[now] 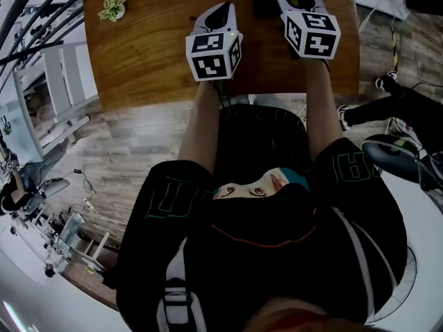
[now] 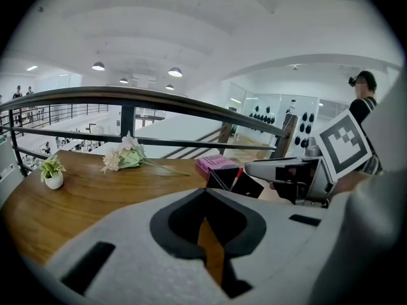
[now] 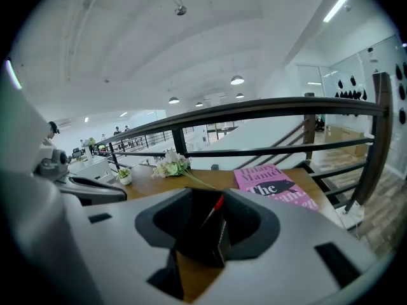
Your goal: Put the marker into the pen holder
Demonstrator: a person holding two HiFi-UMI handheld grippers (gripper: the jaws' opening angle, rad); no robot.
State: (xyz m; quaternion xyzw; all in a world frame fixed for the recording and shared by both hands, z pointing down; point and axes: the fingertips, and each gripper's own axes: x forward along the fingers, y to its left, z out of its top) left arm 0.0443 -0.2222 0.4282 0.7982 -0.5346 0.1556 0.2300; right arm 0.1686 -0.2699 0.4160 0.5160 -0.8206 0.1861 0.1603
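Table: brown wood, smooth, bit shiny.
Pen holder: black, matt, looks like plastic.
Marker tip: red, shiny plastic.
Book: pink paper cover, smooth.
Left gripper, right gripper: grey matt plastic, dark matt lining.
Railing: dark, smooth.
Floor: wood planks.

Bright, even light comes from round ceiling lamps high in both gripper views, leaving only soft shadows. Those views bow at black corners and blur in the lower foreground; the head view is dimmer.
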